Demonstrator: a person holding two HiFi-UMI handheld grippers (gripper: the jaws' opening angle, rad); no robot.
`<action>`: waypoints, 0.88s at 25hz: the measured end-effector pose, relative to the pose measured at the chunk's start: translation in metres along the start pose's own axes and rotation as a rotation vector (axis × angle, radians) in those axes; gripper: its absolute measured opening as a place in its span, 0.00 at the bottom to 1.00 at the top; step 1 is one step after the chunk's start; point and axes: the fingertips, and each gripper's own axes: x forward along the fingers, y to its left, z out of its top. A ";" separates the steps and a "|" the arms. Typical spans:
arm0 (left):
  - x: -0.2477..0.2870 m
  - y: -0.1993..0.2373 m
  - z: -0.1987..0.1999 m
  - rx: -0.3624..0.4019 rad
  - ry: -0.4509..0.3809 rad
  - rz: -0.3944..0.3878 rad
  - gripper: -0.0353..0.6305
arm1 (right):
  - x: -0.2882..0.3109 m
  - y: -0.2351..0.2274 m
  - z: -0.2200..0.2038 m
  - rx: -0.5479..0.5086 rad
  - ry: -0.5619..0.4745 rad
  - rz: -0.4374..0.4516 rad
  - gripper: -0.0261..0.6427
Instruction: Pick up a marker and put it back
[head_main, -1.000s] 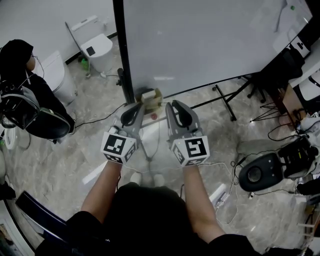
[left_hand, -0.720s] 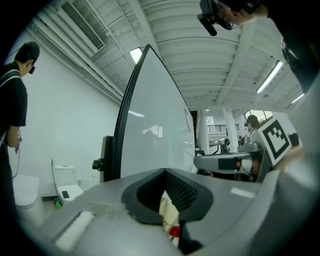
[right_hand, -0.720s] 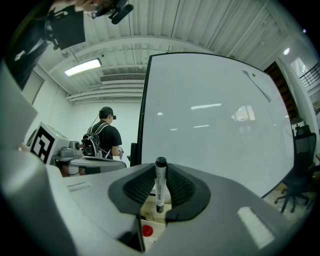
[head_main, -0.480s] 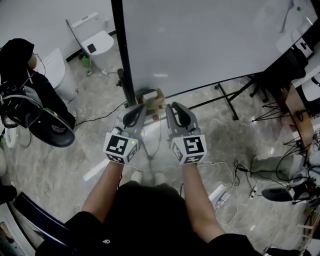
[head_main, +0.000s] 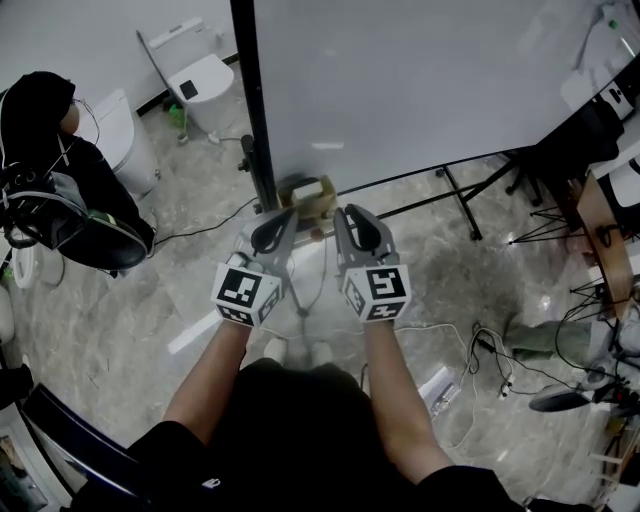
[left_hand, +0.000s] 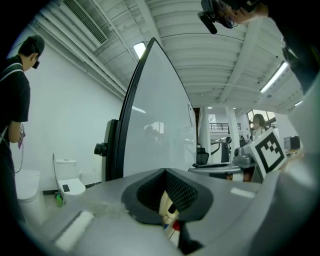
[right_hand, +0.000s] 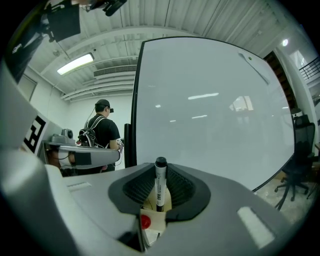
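The left gripper (head_main: 283, 215) and the right gripper (head_main: 345, 213) are side by side above the floor (head_main: 150, 290), just in front of a box (head_main: 305, 193) at the foot of the whiteboard (head_main: 420, 90), near its left edge. A marker (right_hand: 160, 185) stands upright between the right gripper's jaws, with the box right behind it. A person (head_main: 50, 190) is well off to the left, and a toilet (head_main: 200, 75) sits past the whiteboard's left edge by the wall.

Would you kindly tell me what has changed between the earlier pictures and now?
The left gripper and right gripper edged forward toward the whiteboard and the beige box below it; the board now fills more of both gripper views. Nothing was taken hold of or let go. Unchanged: the right gripper stays shut on the upright marker, and the left gripper stays shut and empty.
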 end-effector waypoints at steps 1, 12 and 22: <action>0.000 0.001 -0.002 -0.002 0.003 0.003 0.06 | 0.002 -0.001 -0.003 0.002 0.006 0.000 0.15; 0.000 0.011 -0.011 -0.013 0.030 0.023 0.06 | 0.017 -0.005 -0.033 0.040 0.064 -0.002 0.15; 0.003 0.010 -0.018 -0.020 0.036 0.020 0.06 | 0.025 -0.009 -0.043 0.053 0.068 -0.007 0.15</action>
